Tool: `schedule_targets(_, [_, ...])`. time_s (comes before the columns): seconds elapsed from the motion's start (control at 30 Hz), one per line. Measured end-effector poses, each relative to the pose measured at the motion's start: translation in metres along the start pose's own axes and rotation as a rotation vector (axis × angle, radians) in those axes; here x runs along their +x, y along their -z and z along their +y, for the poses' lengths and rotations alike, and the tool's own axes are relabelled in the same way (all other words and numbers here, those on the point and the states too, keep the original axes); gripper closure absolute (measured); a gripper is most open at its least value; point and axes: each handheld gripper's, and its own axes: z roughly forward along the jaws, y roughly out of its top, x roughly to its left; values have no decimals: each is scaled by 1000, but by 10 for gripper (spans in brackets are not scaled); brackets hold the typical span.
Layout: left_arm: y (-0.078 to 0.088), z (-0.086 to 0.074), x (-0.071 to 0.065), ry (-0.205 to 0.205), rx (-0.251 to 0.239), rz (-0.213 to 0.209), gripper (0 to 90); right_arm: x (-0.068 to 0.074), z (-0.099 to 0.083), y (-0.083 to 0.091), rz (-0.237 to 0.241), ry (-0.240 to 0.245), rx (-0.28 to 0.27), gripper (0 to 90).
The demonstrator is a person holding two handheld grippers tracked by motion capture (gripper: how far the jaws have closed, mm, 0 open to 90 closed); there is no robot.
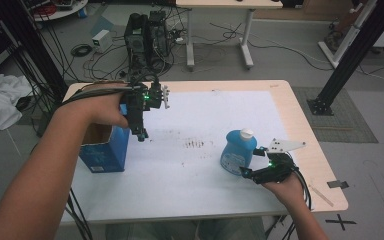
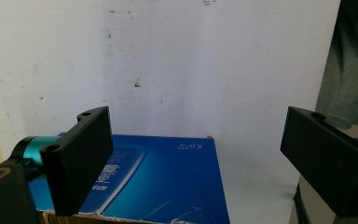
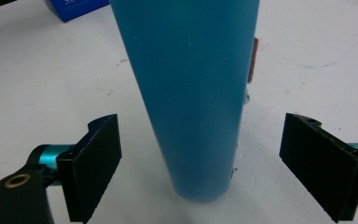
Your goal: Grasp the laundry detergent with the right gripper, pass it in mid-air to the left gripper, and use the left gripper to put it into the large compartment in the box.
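So far nothing was gripped: right gripper (image 3: 200, 168) gaped around the bottle (image 3: 191, 93), left gripper (image 2: 196, 158) gaped above the box (image 2: 163, 182).

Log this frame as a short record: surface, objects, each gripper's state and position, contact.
surface: table with white sheet, some dark marks
bottle: blue bottle, white cap, upright, right of centre
box: blue box, top open, at left edge
left gripper: open, above the box, holding nothing
right gripper: open, fingers either side of the bottle's base, gaps on both sides
contact: none visible
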Motion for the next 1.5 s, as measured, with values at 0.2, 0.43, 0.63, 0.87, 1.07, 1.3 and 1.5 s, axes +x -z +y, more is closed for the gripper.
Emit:
schedule_targets(0.2, [-2, -1, 1, 5, 0, -5, 92, -1, 1, -8, 5, 0, -6, 118])
schedule_targets(0.43, [-2, -2, 1, 2, -1, -2, 92, -2, 2, -18, 1, -11, -1, 118])
schedule_targets(0.63, [-4, -4, 1, 6, 0, 0, 92, -1, 2, -20, 6, 11, -14, 118])
schedule_targets(0.87, [-4, -4, 0, 12, -1, -7, 92, -2, 2, -24, 12, 13, -56, 118])
schedule_targets(1.07, [-4, -4, -1, 9, 0, 0, 92, -2, 1, -27, 18, 15, -67, 118])
schedule_targets(1.3, [-4, -4, -1, 10, 4, 1, 92, -1, 1, -30, 19, 9, -88, 121])
schedule_targets(1.5, [-4, -4, 0, 11, 0, -6, 92, -2, 1, -30, 17, 20, -96, 154])
